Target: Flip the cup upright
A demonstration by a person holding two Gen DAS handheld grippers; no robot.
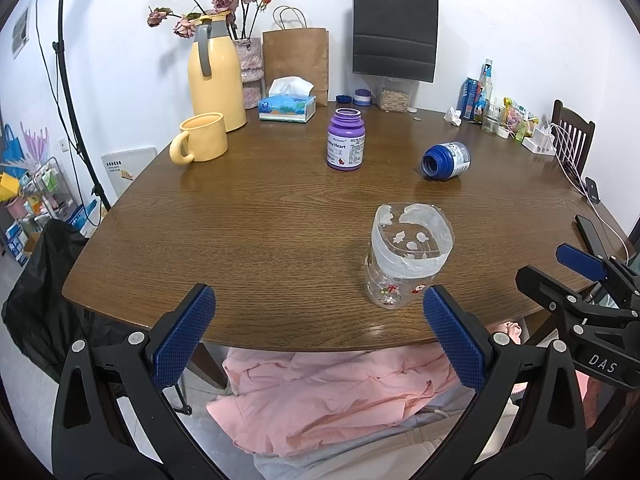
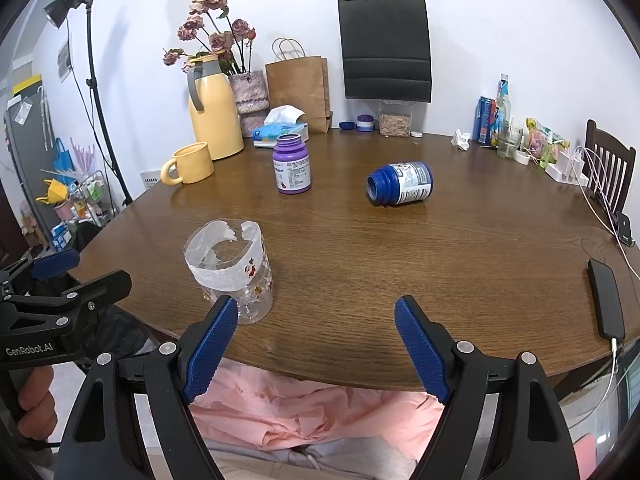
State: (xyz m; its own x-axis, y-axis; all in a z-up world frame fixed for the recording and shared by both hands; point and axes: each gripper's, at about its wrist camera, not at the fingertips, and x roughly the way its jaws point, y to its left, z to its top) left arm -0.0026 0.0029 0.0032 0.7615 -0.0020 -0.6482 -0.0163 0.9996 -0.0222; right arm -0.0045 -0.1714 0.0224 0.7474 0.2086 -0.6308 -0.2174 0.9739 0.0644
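A clear plastic cup (image 1: pixel 406 258) with small printed figures and a white band round its rim stands upright, mouth up, near the front edge of the brown table (image 1: pixel 256 216). In the right wrist view the same cup (image 2: pixel 232 270) sits at lower left. My left gripper (image 1: pixel 318 332) is open at the table's front edge, its right fingertip just below the cup. My right gripper (image 2: pixel 314 344) is open too, the cup just beyond its left fingertip. Neither holds anything. Each gripper shows at the edge of the other's view.
A purple bottle (image 1: pixel 346 140) stands mid-table; a blue bottle (image 1: pixel 446 160) lies on its side to its right. A yellow mug (image 1: pixel 200 138), yellow jug (image 1: pixel 216 72), tissue box (image 1: pixel 287 106), paper bags and snacks line the back. A phone (image 2: pixel 606 298) lies at right.
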